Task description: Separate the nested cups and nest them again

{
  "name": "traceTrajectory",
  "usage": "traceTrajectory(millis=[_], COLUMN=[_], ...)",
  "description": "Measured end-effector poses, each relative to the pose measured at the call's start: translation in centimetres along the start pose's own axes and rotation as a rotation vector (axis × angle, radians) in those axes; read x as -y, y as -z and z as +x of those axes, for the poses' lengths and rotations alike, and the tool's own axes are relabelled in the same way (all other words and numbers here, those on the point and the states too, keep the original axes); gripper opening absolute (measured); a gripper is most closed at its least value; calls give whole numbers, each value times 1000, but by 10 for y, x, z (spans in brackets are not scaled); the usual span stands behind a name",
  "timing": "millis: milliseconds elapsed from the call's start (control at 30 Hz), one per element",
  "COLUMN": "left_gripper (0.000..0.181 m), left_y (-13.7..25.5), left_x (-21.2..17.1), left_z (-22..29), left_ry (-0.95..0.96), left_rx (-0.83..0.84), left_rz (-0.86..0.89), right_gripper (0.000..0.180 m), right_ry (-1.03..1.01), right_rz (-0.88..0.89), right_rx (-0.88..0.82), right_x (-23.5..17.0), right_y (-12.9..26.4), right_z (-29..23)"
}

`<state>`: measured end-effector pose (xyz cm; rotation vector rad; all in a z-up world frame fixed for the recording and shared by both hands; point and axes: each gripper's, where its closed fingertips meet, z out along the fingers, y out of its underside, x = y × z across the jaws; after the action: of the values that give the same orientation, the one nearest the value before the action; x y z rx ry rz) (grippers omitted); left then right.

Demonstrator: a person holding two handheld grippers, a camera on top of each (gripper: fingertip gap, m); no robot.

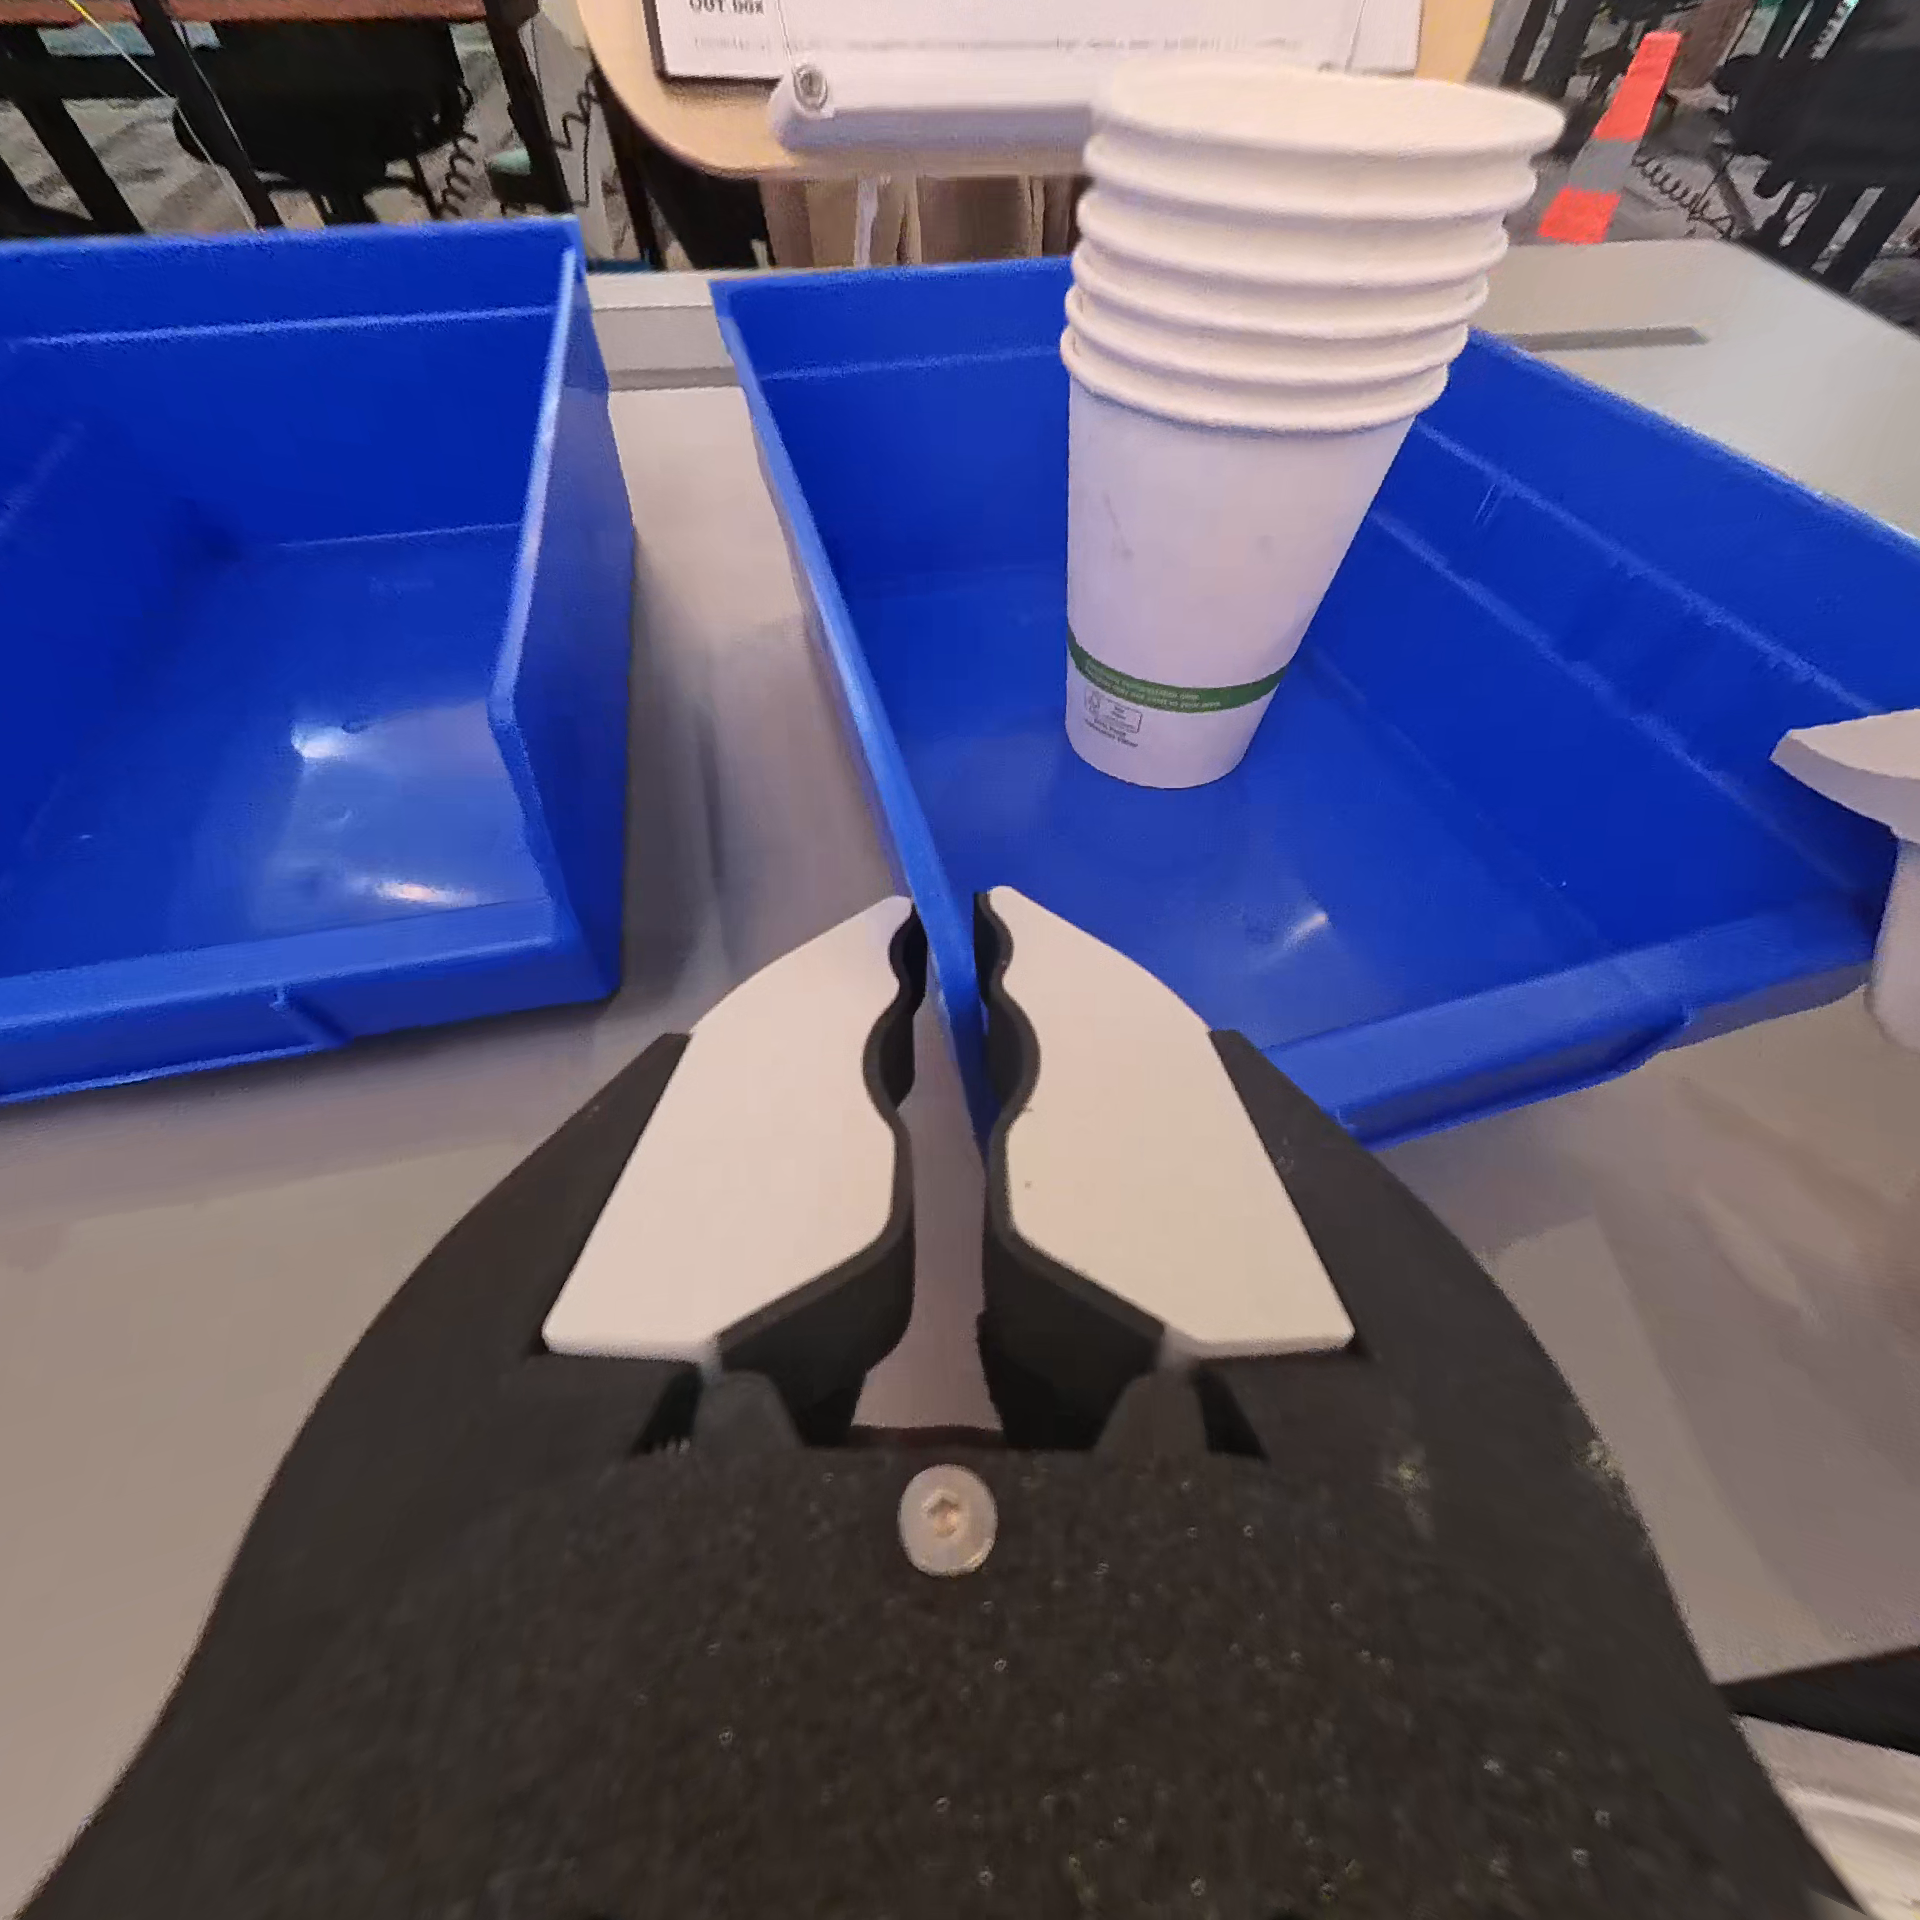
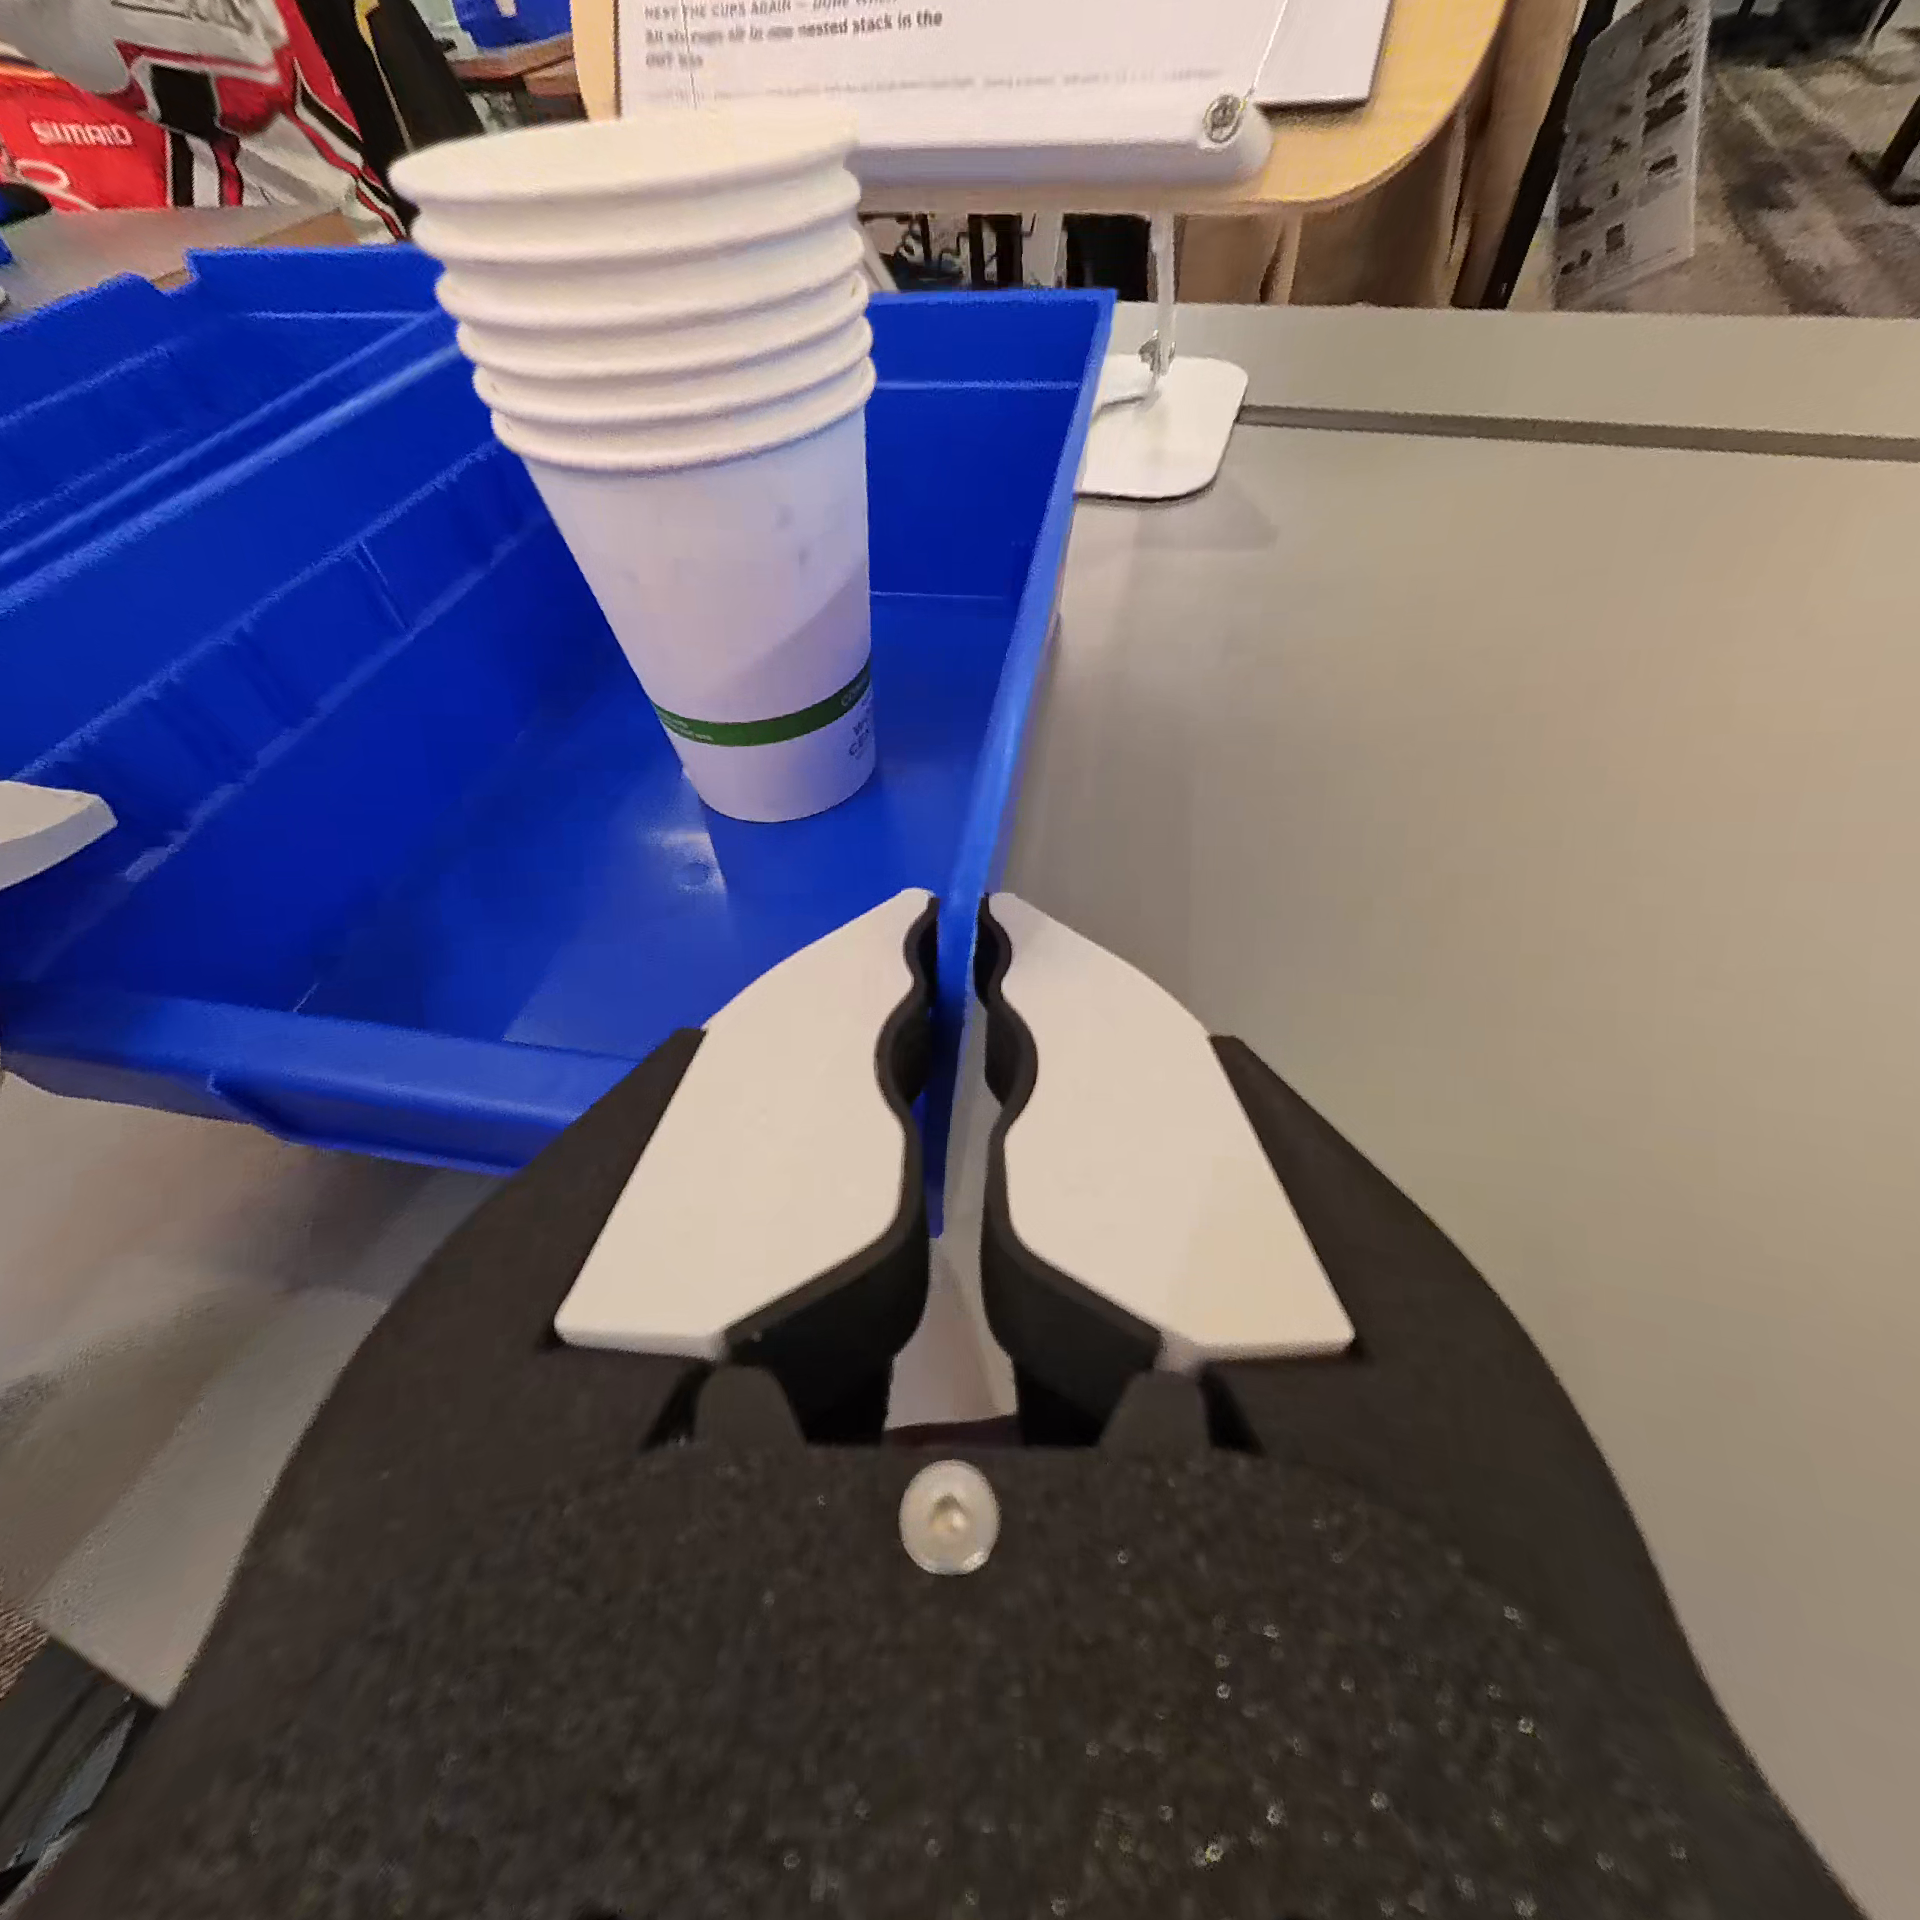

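Observation:
A stack of several nested white paper cups (image 1: 1236, 499) with a green band stands upright in the right-hand blue bin (image 1: 1455, 914), near its far end; it also shows in the right wrist view (image 2: 717, 540). My left gripper (image 1: 945, 914) is closed on that bin's left wall near the front corner. My right gripper (image 2: 958, 909) is closed on the same bin's (image 2: 416, 883) right wall near its front corner. A white fingertip of the other gripper shows at each view's edge, in the left wrist view (image 1: 1860, 769) and in the right wrist view (image 2: 42, 821).
A second blue bin (image 1: 312, 675) sits to the left on the grey table (image 1: 312, 1299), with no cups in it. A white sign stand (image 2: 1164, 416) stands behind the right bin. Open tabletop (image 2: 1507, 831) lies to the right. Chairs and table legs are beyond.

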<state>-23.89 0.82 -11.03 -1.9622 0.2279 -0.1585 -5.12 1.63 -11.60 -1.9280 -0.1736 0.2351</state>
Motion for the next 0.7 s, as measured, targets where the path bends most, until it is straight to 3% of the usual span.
traceTrajectory(millis=[200, 233, 300, 433, 567, 700], left_gripper=[8, 15, 45, 61, 67, 72], left_y=[-13, -13, -7, 32, 67, 49], left_x=[-13, -15, -20, -37, -41, -31], left_z=[-8, -8, -11, -32, -113, -211], left_ry=[-11, 5, 49, 127, 154, 133], left_rx=[18, 11, -12, -74, 30, 186], left_rz=[-3, 4, -4, -16, 62, 14], right_gripper=[8, 11, 40, 45, 44, 32], right_ry=[63, 61, 64, 90, 191, 171], right_rz=[-21, -15, -28, 29, 186, 256], right_rx=[13, 41, 84, 167, 153, 142], right_x=[-14, -14, -15, -17, -15, -11], right_y=[-12, -10, -3, 36, 75, 85], right_z=[-2, -3, -2, 5, 21, 29])
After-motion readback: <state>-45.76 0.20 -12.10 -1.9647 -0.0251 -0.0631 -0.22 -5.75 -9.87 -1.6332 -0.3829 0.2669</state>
